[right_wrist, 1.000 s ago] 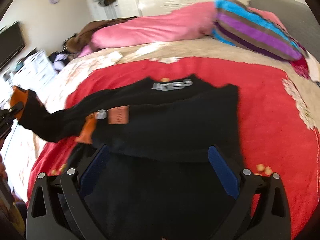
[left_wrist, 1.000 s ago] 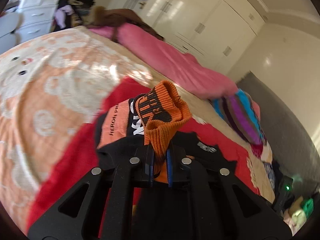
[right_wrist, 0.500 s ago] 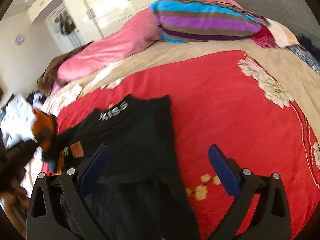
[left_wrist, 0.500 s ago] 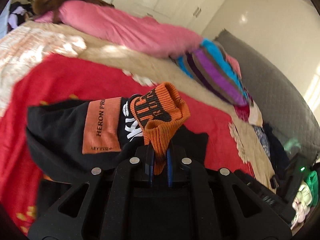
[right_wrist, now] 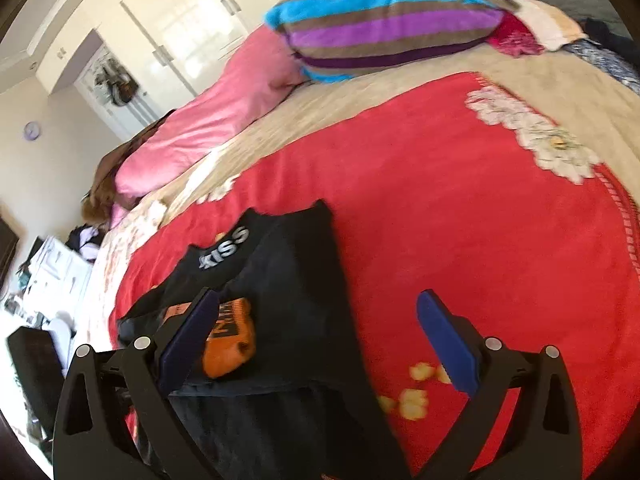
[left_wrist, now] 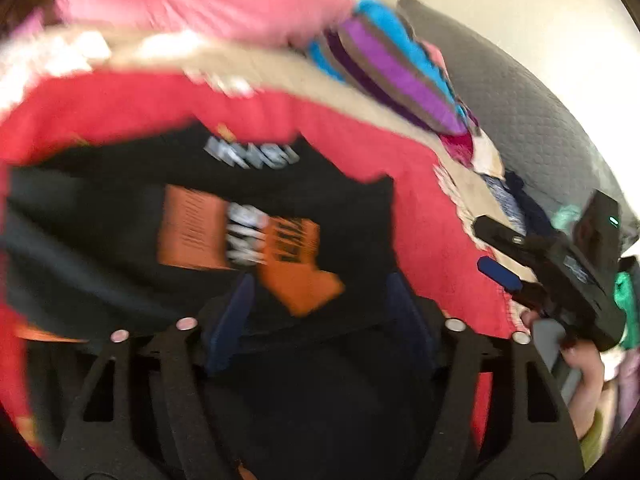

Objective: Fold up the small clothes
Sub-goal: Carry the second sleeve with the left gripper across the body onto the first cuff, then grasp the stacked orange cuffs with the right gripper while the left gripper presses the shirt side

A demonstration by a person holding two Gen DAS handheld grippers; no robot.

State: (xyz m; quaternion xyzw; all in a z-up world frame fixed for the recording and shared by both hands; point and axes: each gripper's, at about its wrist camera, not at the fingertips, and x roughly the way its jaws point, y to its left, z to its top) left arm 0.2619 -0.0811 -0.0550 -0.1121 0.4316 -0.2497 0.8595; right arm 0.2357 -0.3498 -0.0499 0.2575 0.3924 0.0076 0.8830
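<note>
A black sweatshirt point(left_wrist: 132, 236) with orange patches and white lettering lies on the red blanket point(left_wrist: 432, 216). Its sleeve with the orange cuff point(left_wrist: 300, 280) lies folded across the body. My left gripper point(left_wrist: 320, 316) is open, its pads either side of the cuff, not holding it. In the right wrist view the sweatshirt point(right_wrist: 296, 280) lies left of centre with the orange cuff point(right_wrist: 230, 344) on top. My right gripper point(right_wrist: 320, 340) is open and empty above the garment's right edge. It also shows in the left wrist view point(left_wrist: 504, 256) at the right.
A pink duvet point(right_wrist: 212, 120) and a striped blue-purple pillow point(right_wrist: 380, 24) lie at the bed's far side. A grey headboard point(left_wrist: 520, 96) stands at the right. White wardrobes point(right_wrist: 180, 28) line the far wall. White drawers point(right_wrist: 52, 268) stand left of the bed.
My left gripper has opened and let go of the orange cuff, which now lies on the sweatshirt's body. My right gripper stayed open and shifted right.
</note>
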